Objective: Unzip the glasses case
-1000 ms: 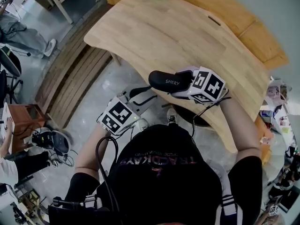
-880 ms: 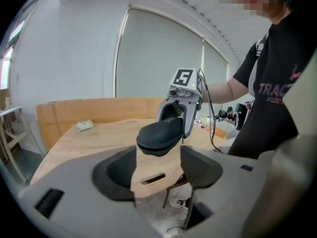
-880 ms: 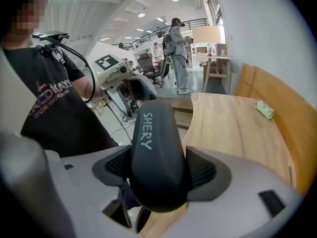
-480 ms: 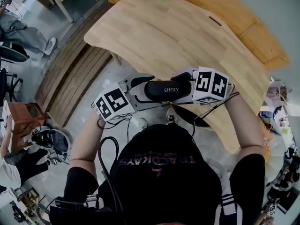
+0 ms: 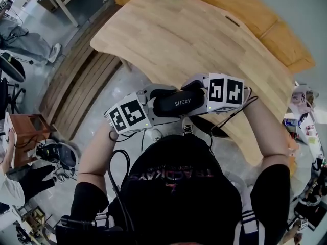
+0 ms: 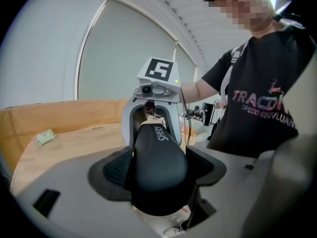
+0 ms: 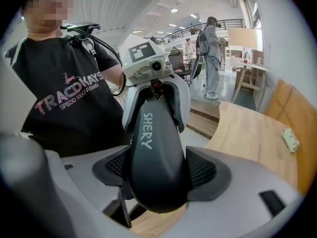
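Here we see the left gripper [image 6: 158, 168] held up before the chest, tilted slightly down. Its jaws have just been opening wide and easing back in, and the dimpled black pads now press on one end of the glasses case [image 5: 176, 102]. The case, a smooth, rounded black shell with white lettering, hangs level beside the pale wooden table [image 5: 168, 40]. Opposite, the right gripper [image 7: 159, 170] clamps its other end.

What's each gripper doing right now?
Left gripper: jaws have just been closing; pads appear to press one end of the glasses case.
Right gripper: closed on the same glasses case, opposite end.
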Available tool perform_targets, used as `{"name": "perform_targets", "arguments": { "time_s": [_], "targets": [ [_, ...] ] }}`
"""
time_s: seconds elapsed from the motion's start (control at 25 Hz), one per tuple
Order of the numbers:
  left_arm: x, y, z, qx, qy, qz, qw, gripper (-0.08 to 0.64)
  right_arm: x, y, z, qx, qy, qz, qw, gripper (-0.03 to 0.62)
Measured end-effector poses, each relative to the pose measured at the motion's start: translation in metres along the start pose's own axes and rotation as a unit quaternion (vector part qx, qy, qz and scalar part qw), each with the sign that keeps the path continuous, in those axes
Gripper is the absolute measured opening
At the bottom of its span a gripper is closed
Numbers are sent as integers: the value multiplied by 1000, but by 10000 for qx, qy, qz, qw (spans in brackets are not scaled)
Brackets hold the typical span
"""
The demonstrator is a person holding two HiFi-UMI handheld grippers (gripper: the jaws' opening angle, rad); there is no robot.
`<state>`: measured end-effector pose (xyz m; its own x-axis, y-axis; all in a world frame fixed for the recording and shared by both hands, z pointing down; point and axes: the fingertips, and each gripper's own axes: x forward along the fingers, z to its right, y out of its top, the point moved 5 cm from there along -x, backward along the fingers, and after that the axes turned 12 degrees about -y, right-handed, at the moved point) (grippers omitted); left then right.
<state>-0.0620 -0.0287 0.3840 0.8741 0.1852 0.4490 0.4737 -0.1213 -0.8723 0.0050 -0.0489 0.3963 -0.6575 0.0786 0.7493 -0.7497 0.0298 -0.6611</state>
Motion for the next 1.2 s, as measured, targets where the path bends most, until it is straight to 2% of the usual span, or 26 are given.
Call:
{"name": "perform_targets", "arguments": {
  "time_s": [0.24, 0.44, 0.56, 0.64, 0.8, 0.88, 0.92, 0.96, 1.08, 1.2],
  "targets": [
    [-8, 6, 4, 143, 287, 238, 9992, 330, -2, 5, 1, -134, -31, 191, 9997, 354],
    [-13, 4, 4, 107, 368, 392, 9985, 328, -5, 9, 3, -204, -58, 294, 9993, 354],
    [-21, 2, 1, 66, 536, 460, 9975, 328, -14, 7, 13, -272, -392, 382, 9981, 354],
    [-30, -1, -3, -3, 735, 559, 9957, 328, -29, 7, 25, -186, -857, 637, 9941, 354],
    [-50, -1, -13, -235, 1086, 856, 9901, 328, -58, 10, 34, -106, -1989, 1308, 9712, 353],
    [-58, 0, -20, -304, 1238, 918, 9876, 328, -59, 9, 28, -18, -2519, 1653, 9535, 342],
    [-61, 1, -24, -335, 1299, 934, 9866, 328, -57, 7, 24, 87, -2725, 1824, 9447, 289],
    [-63, 2, -28, -369, 1358, 942, 9856, 328, -53, 6, 22, 180, -2842, 1933, 9389, 241],
    [-69, 3, -39, -513, 1558, 961, 9818, 328, -41, 4, 16, 392, -2903, 2080, 9332, 218],
    [-72, 5, -50, -730, 1740, 1060, 9763, 328, -28, 10, 10, 672, -3260, 2266, 9154, 178]
  ]
}}
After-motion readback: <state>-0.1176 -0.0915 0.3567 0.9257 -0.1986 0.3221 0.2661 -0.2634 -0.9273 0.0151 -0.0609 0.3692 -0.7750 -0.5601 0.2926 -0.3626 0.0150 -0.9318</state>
